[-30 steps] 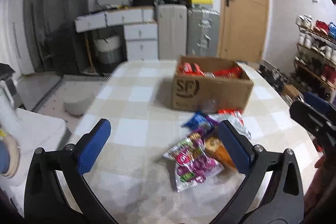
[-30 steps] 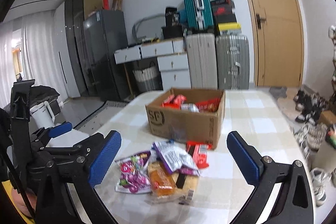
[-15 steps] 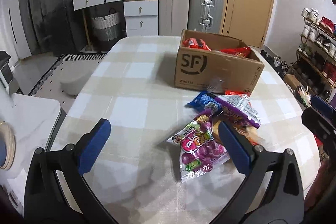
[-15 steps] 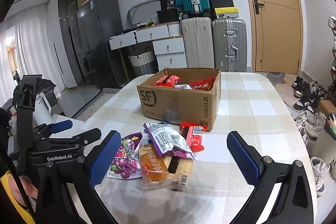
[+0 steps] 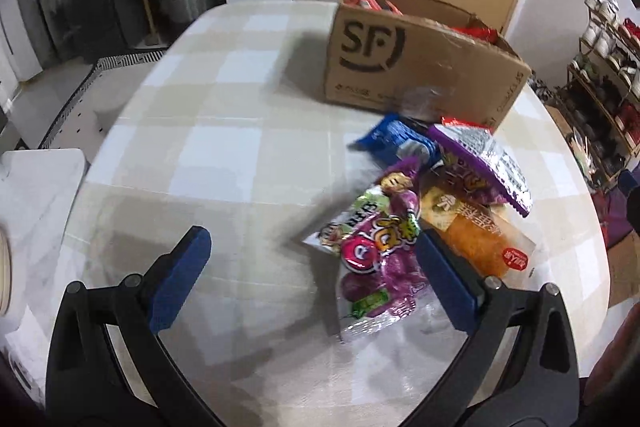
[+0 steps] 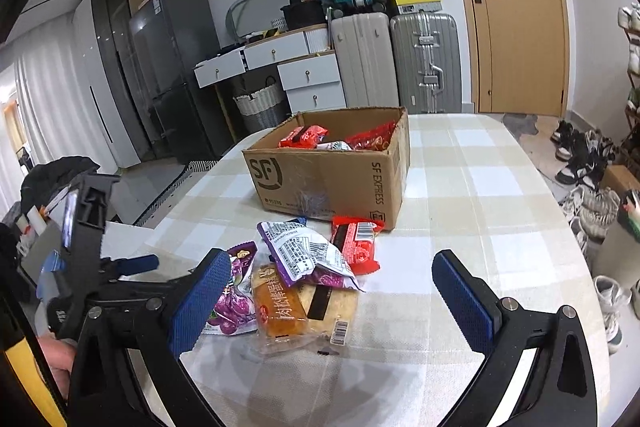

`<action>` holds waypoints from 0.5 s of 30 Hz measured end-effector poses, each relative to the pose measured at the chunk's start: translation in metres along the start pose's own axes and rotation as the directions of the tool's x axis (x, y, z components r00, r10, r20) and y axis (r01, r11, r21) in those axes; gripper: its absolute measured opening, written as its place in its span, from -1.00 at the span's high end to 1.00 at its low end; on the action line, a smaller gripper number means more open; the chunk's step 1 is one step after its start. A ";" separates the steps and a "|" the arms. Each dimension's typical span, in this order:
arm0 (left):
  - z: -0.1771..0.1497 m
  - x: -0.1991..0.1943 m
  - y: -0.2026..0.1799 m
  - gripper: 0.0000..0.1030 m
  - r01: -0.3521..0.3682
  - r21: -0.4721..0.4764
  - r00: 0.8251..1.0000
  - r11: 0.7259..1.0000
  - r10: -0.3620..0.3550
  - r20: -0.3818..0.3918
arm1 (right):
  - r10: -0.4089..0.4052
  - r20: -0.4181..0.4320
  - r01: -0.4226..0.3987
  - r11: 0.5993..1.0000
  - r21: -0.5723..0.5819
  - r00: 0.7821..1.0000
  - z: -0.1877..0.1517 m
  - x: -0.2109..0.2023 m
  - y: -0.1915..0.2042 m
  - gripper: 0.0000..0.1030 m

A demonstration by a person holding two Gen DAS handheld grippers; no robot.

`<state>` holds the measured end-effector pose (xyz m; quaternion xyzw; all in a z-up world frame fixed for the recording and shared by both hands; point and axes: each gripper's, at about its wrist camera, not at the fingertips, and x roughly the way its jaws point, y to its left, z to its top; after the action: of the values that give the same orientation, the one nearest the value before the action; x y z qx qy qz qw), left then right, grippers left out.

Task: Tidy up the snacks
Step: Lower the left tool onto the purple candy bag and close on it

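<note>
An open cardboard box with red snack packs inside stands on the checked table. In front of it lies a pile of snacks: a purple candy bag, an orange cake pack, a purple-and-silver bag, a blue pack and a red pack. My left gripper is open and low over the table, its right finger beside the candy bag. My right gripper is open, hovering above the pile's near edge.
The checked table has bare cloth left of the pile. Behind it stand suitcases, white drawers, a dark fridge and a wooden door. Shoe racks and shoes line the right side.
Both grippers have come forward and down toward the snack pile, which now looms larger. The left gripper's view has tilted down onto the table. Both stay open.
</note>
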<state>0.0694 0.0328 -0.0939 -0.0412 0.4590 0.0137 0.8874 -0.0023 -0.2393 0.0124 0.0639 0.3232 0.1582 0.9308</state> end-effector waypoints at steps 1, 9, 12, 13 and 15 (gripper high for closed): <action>-0.001 0.002 -0.002 -0.98 -0.004 0.006 1.000 1.000 0.004 -0.004 | 0.005 -0.004 -0.005 1.000 0.007 1.000 0.000 0.001 -0.002 -0.99; 0.003 0.016 -0.007 -0.88 0.033 -0.020 0.999 0.999 -0.033 -0.006 | 0.008 -0.006 -0.008 1.000 0.007 1.000 0.000 -0.001 -0.002 -0.99; 0.005 0.019 -0.003 -0.50 0.086 -0.039 0.996 0.996 -0.086 -0.007 | 0.006 -0.017 -0.006 1.000 0.003 1.000 -0.001 0.001 -0.001 -0.99; 0.005 0.019 -0.002 -0.42 0.115 -0.049 0.993 0.992 -0.115 -0.010 | 0.007 -0.020 -0.007 1.000 0.003 1.000 -0.001 0.001 0.000 -0.99; 0.004 0.019 0.000 -0.28 0.159 -0.065 0.987 0.985 -0.161 -0.020 | 0.008 -0.023 -0.008 1.000 0.003 1.000 -0.001 0.002 0.000 -0.99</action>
<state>0.0835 0.0324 -0.1072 -0.1061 0.4646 -0.0436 0.8781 -0.0013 -0.2390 0.0106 0.0647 0.3339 0.1623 0.9263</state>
